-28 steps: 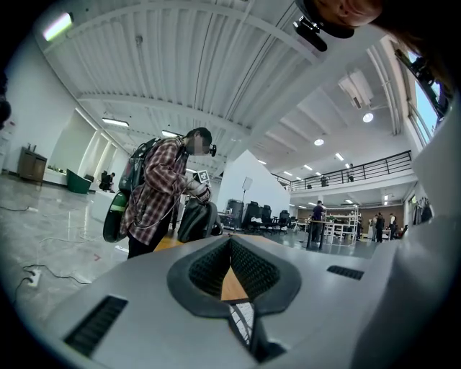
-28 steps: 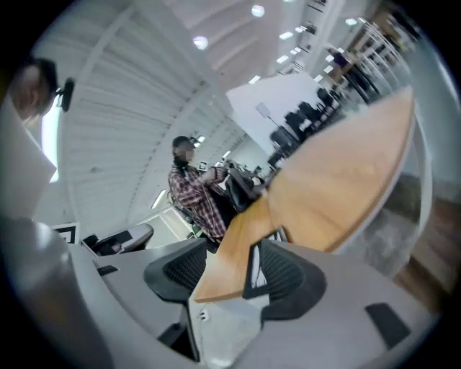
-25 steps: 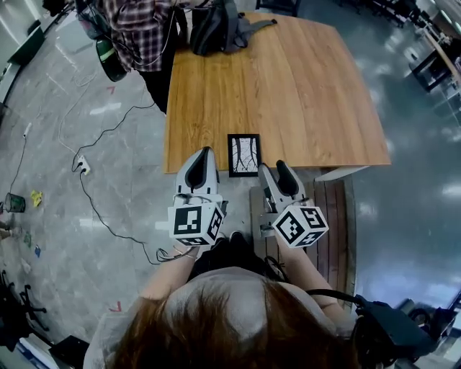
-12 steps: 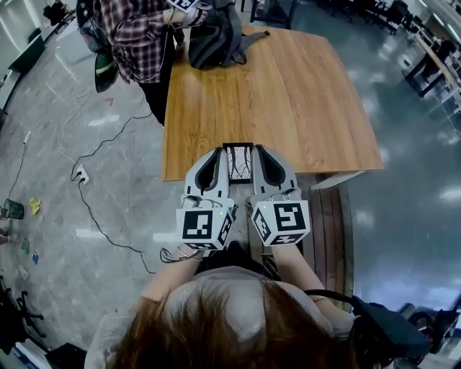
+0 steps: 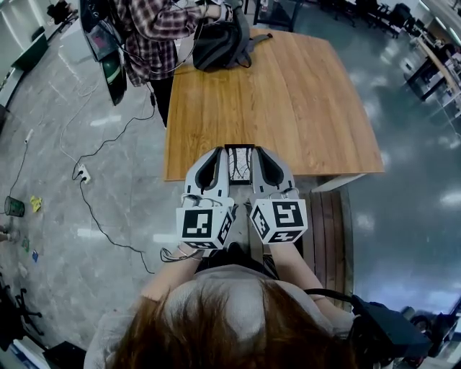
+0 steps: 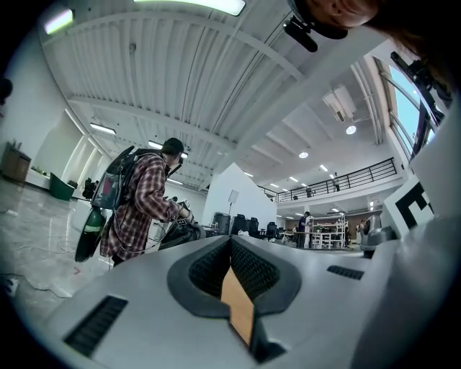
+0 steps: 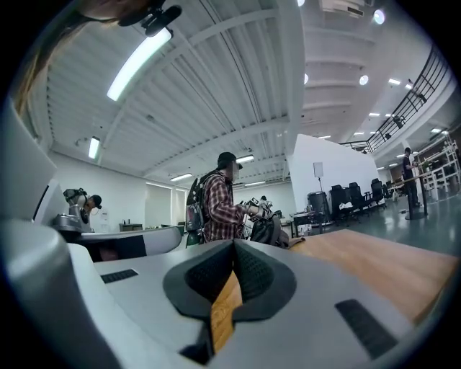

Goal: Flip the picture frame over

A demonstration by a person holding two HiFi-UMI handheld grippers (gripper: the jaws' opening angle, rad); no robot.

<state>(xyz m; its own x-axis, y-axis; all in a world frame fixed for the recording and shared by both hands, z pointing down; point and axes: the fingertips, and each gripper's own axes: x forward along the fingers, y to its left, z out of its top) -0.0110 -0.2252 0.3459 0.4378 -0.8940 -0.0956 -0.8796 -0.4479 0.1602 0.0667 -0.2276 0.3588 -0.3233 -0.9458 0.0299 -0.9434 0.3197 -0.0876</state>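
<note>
The picture frame, black-edged with a pale branch drawing, lies face up at the near edge of the wooden table. My left gripper and right gripper are held level and close side by side, flanking the frame and covering its long edges. I cannot tell whether they touch it. In the left gripper view the left gripper has its jaws closed tip to tip with nothing between them. The right gripper looks the same in its own view. Neither gripper view shows the frame.
A dark backpack sits at the table's far edge, with a person in a plaid shirt standing over it. A cable trails over the floor on the left. A slatted wooden bench stands near the table's right corner.
Both grippers moved forward and inward from apart to either side of the frame, and the right one rolled. Over the last half second they held still. The person at the far end shifted.
</note>
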